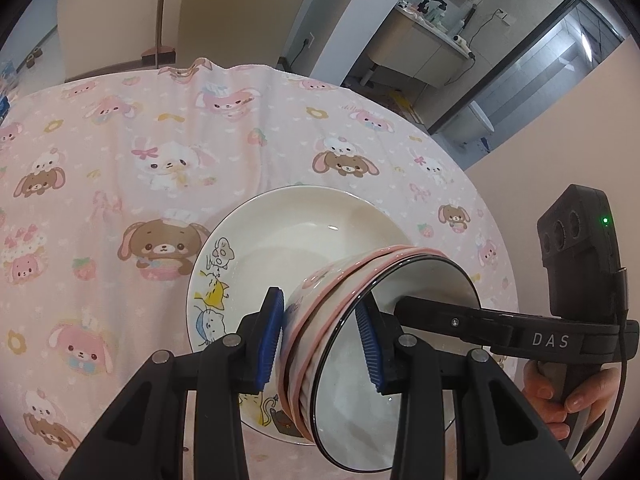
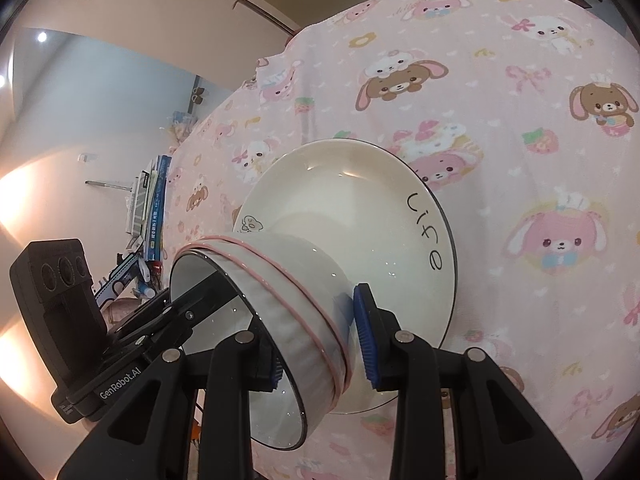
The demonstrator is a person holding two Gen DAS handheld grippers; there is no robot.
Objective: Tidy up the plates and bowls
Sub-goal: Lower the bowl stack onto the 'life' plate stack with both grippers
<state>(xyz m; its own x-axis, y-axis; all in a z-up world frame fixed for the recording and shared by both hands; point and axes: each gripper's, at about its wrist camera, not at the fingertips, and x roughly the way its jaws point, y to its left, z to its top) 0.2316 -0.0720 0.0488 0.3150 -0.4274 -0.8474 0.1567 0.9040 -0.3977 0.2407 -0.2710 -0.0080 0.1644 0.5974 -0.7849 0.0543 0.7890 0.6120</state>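
A white bowl with pink rim lines (image 1: 320,300) is held tilted above a white plate with cat drawings (image 1: 288,232) on the pink cloth. My left gripper (image 1: 320,340) is shut on the bowl's wall, one finger outside, one inside. My right gripper (image 2: 320,340) is shut on the same bowl (image 2: 288,280) at the opposite side of the rim, over the plate (image 2: 360,208) marked "Life". Each gripper's finger shows inside the bowl in the other's view.
The round table carries a pink cartoon-rabbit cloth (image 1: 140,160). Books and clutter (image 2: 152,208) stand past the table's edge. A wall (image 1: 540,152) lies beyond the table's right side.
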